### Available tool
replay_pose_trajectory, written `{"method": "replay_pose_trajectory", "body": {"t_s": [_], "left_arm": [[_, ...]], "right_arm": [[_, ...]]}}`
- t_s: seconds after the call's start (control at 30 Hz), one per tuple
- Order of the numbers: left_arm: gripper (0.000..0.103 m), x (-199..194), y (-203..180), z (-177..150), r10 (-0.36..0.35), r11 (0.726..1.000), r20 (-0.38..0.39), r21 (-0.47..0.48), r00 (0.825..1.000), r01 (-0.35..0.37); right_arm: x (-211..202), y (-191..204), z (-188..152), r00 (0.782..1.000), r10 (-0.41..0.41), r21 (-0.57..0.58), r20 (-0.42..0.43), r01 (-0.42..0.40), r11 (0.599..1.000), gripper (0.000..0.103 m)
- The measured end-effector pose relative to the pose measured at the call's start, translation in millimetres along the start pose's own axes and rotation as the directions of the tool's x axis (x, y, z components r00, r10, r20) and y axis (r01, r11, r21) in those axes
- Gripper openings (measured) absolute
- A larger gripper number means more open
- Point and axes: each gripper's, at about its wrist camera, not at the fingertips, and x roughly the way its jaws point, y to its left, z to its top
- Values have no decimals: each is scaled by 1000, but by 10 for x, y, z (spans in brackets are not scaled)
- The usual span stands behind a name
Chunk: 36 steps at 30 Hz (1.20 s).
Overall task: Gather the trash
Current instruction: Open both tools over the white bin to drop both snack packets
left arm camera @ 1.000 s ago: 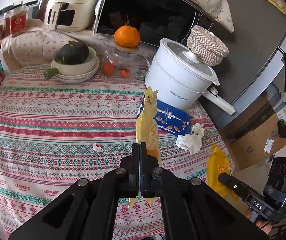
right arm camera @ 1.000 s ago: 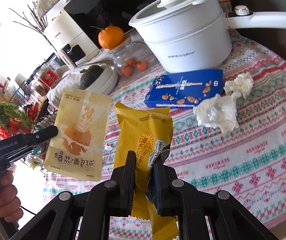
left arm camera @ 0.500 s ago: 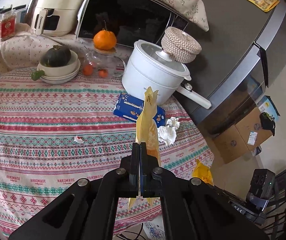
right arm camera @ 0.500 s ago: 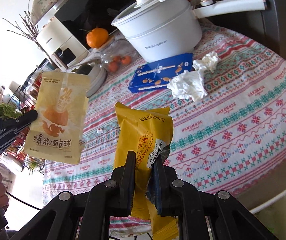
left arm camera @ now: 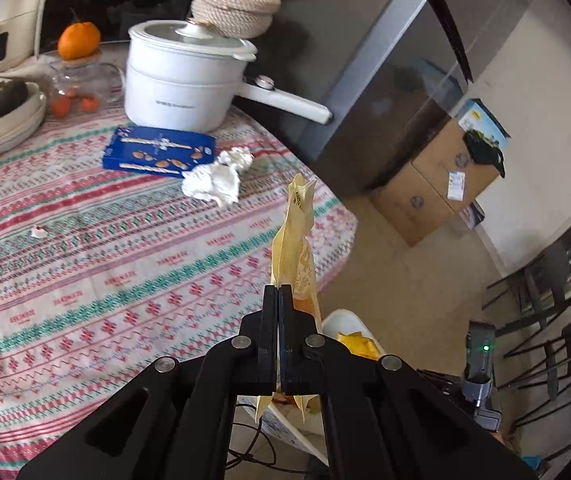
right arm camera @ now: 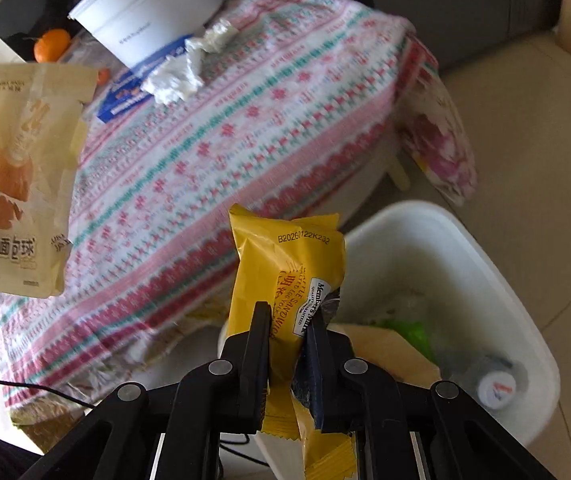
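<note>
Where wrappers hover, white bin with a bottle, perhaps green plastic.

Beige tiled floor; cardboard boxes against pale wall, right; dark chairs lower right.

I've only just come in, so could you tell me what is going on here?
A person is clearing trash with two handheld grippers. The left gripper is shut on a pale yellow bread-ball pouch; the right gripper holds a yellow sandwich wrapper between its jaws, over the white trash bin beside the table. Crumpled tissues and a blue biscuit box are not yet collected.
</note>
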Motion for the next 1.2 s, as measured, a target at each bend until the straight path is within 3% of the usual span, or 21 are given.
{"method": "replay_pose_trajectory", "body": {"t_s": [0.1, 0.13, 0.17, 0.27, 0.53, 0.67, 0.83, 0.9, 1.0, 1.2], "left_arm": [[0, 179, -266, -184, -20, 998, -48, 54, 999, 23], [0, 241, -345, -245, -22, 997, -66, 69, 998, 27], [0, 295, -407, -303, -26, 996, -81, 80, 996, 32], [0, 424, -529, -455, -30, 994, -112, 101, 993, 41], [0, 800, -727, -735, -28, 989, -186, 135, 982, 54], [0, 1038, -927, -893, -29, 980, -215, 187, 976, 71], [4, 1300, -1002, -908, 35, 981, -243, 195, 970, 14], [18, 1295, -929, -822, 76, 983, -235, 183, 969, -33], [33, 1222, -777, -696, 21, 994, -215, 114, 976, 3], [38, 1104, -535, -541, 25, 999, -193, 41, 981, -18]], "right_arm": [[132, -84, -99, 993, -84, 0, -79, 84, 996, 24], [157, -124, -107, 990, -106, 8, -92, 108, 994, 33], [155, -176, -101, 989, -118, 25, -94, 121, 992, 42], [68, -306, -53, 993, -92, 88, -71, 98, 991, 55], [-210, -605, 51, 997, -16, 276, 72, -5, 961, 56], [-308, -657, 64, 993, -5, 310, 118, -32, 950, 56], [-371, -732, 90, 987, -7, 351, 158, -50, 935, 56], [-393, -777, 95, 985, -6, 367, 171, -58, 928, 56], [-375, -802, 114, 985, -8, 365, 173, -56, 929, 56], [-329, -755, 151, 986, 6, 356, 165, -66, 932, 56]]}}
